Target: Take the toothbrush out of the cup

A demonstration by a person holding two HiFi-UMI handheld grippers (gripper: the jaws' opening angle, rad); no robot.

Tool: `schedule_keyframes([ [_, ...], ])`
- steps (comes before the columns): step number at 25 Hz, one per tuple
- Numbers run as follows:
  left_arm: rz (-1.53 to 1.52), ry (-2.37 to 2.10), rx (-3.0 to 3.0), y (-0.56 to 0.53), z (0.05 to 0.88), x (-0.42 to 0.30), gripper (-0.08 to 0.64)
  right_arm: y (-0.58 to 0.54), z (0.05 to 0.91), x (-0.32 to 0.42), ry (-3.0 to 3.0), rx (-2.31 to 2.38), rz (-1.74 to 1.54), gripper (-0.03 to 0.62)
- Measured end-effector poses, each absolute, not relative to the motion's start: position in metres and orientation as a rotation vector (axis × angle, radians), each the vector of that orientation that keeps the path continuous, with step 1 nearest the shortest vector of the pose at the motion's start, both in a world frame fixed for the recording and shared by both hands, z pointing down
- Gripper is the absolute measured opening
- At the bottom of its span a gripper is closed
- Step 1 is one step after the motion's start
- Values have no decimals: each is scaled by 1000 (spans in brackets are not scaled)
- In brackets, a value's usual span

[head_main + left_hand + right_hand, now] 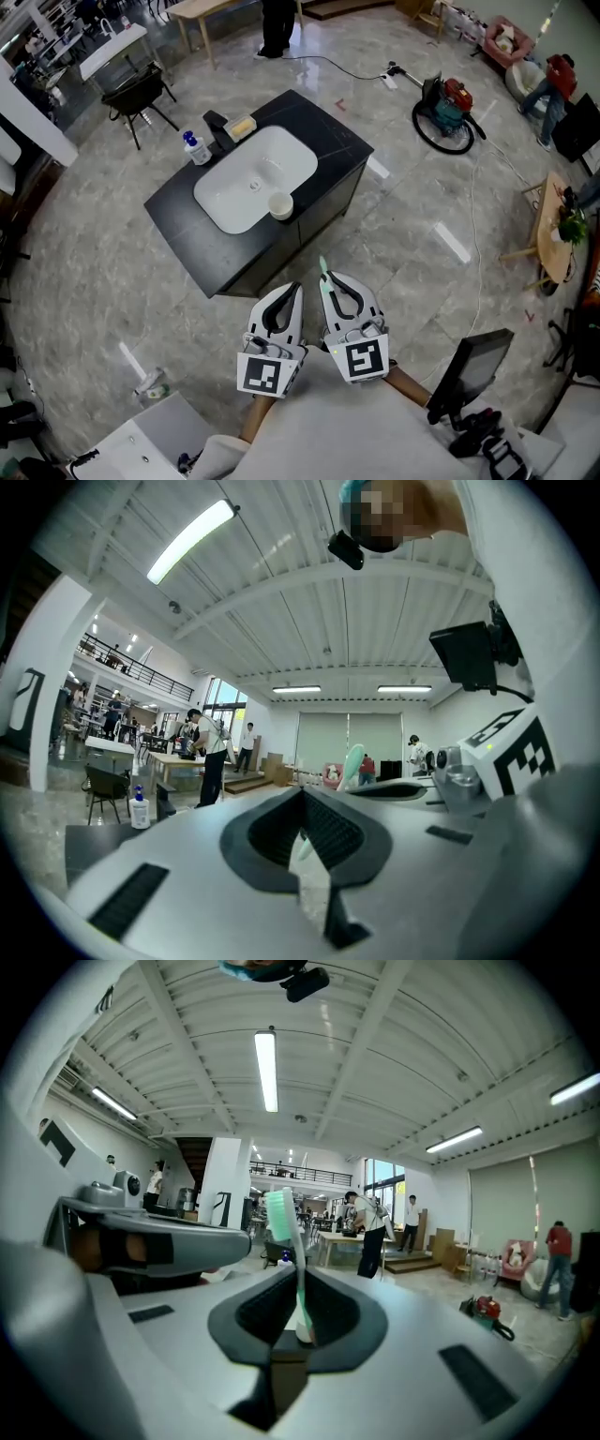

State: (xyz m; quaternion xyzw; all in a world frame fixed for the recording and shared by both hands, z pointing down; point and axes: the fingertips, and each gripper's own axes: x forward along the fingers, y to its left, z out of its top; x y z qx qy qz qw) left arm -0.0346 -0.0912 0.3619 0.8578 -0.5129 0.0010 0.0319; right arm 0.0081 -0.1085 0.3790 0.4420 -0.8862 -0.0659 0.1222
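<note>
Toothbrush [292, 1251] is out of cup [280, 205], held upright in R gripper [330, 286], well apart from sink [234, 187], where the cup sits on the front rim. R jaws clamp its lower handle; L gripper [296, 289] sits just beside it, jaws together, nothing clearly in them. Prob. very light, stiff plastic, slim + slick, so could pivot in the pads; best gripped mid-handle, not on the bristles. Looks: white handle w/ green stripe, pale green head pointing up.

Head camera looks steeply down; gripper cameras level
</note>
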Motion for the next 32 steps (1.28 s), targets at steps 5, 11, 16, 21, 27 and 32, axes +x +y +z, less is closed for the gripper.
schedule_keyframes([
  [5, -5, -1571, 2633, -90, 362, -33, 4, -96, 381, 7, -2574, 1266, -168, 32],
  [11, -80, -1562, 2581, -93, 357, -30, 5, -98, 382, 6, -2573, 1268, -176, 31],
  [16, -49, -1568, 2598, -94, 363, -33, 4, -102, 383, 5, -2581, 1271, -185, 31],
  [21, 16, -1575, 2673, -97, 366, -35, 4, -105, 385, 3, -2595, 1273, -177, 31],
  [27, -35, -1569, 2609, -95, 361, -32, 4, -103, 381, 5, -2592, 1274, -181, 31],
  [32, -37, -1579, 2595, -95, 360, -33, 4, -102, 381, 3, -2592, 1261, -182, 31],
])
